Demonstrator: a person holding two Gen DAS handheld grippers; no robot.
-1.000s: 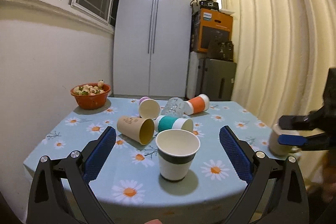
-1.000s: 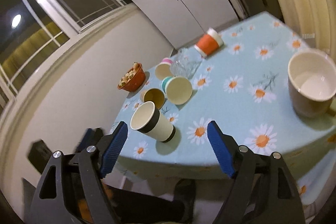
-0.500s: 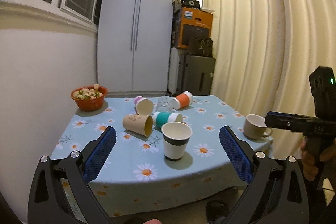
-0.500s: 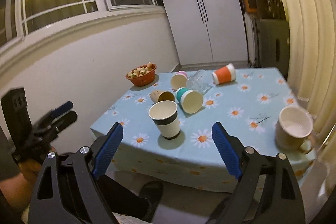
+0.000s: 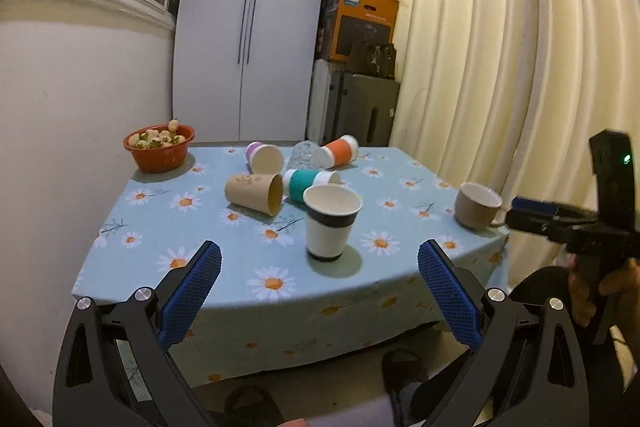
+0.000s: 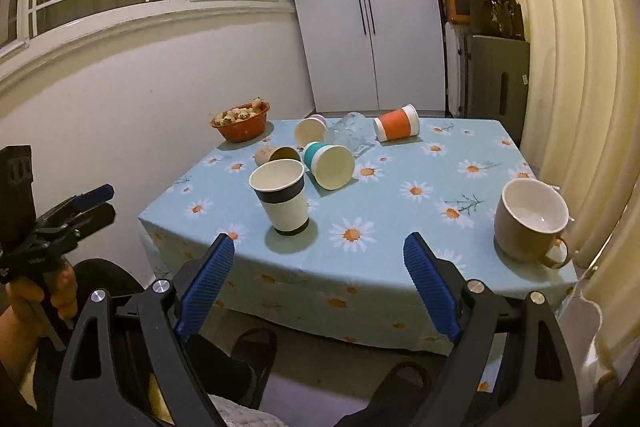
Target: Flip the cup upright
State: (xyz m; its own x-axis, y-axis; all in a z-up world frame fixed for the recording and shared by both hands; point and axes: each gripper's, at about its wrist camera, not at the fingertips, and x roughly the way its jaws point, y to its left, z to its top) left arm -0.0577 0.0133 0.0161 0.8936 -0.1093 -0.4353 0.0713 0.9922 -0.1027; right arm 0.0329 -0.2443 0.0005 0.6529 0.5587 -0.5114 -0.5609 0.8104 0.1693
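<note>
A white paper cup with a dark band (image 5: 330, 223) (image 6: 282, 201) stands upright near the table's front edge. Behind it lie several cups on their sides: a brown one (image 5: 254, 193) (image 6: 278, 155), a teal one (image 5: 310, 183) (image 6: 329, 165), a pink one (image 5: 264, 157) (image 6: 311, 130), an orange one (image 5: 340, 155) (image 6: 397, 123) and a clear glass (image 5: 305, 154) (image 6: 352, 131). My left gripper (image 5: 319, 281) is open and empty, held off the table's front edge. My right gripper (image 6: 319, 275) is open and empty, also short of the table.
A tan mug (image 5: 476, 205) (image 6: 530, 223) stands upright at the table's right edge. An orange bowl of food (image 5: 159, 147) (image 6: 241, 123) sits at the far left corner. A curtain (image 5: 500, 67) hangs close on the right. The table carries a blue daisy cloth (image 5: 180, 227).
Both grippers have pulled back from the table, and the whole table now shows. The right gripper levelled out from its tilt. The cups have not moved.
</note>
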